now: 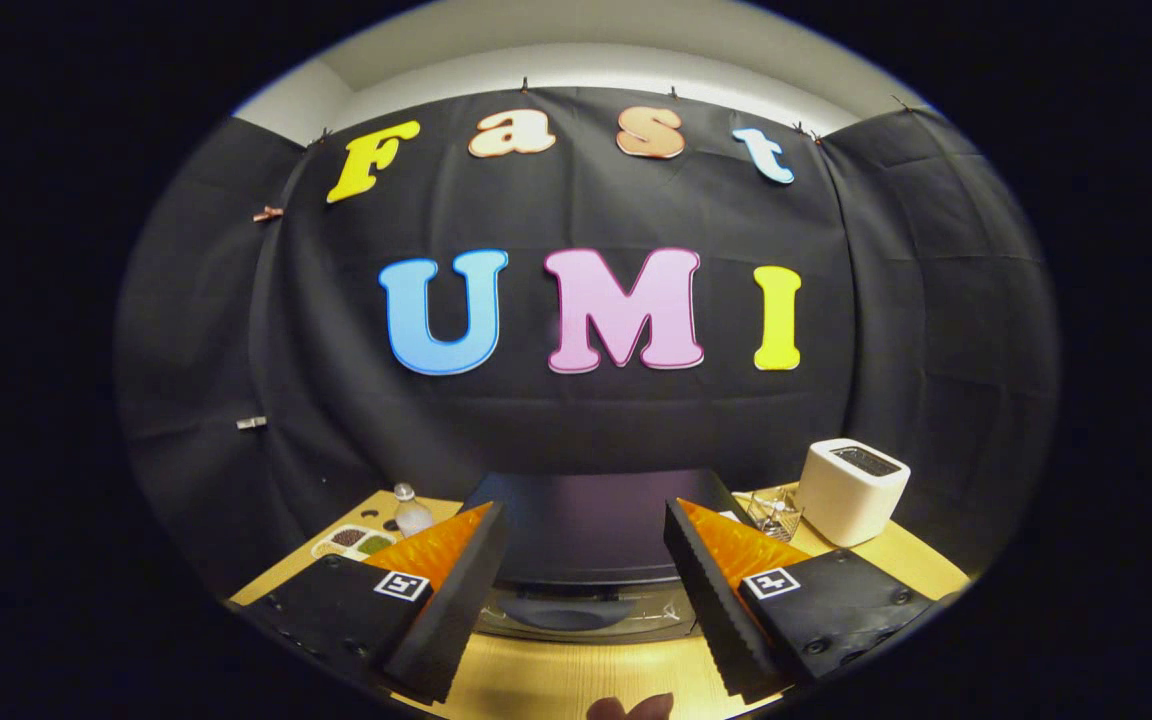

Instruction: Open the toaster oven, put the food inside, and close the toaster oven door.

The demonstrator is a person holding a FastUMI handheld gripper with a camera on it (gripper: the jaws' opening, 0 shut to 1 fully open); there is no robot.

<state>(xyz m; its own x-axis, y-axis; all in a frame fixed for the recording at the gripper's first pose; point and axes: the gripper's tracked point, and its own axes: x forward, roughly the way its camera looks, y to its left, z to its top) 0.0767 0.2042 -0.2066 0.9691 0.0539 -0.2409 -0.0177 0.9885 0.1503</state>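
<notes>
The toaster oven (591, 525) is a dark box seen from above, standing on the wooden table just ahead of my fingers. Its glass door (586, 610) faces me and looks shut, with a handle bar across its top. My gripper (586, 520) hovers above the oven's front, open wide, with nothing between its fingers. A small rounded brownish thing (631, 708) lies on the table right below the gripper; I cannot tell what it is.
A white pop-up toaster (851, 490) stands beyond the right finger, with a small wire rack (774, 510) beside it. Beyond the left finger are a clear bottle (411, 512) and a white tray (354, 541) with compartments. The black cloth wall rises close behind the table.
</notes>
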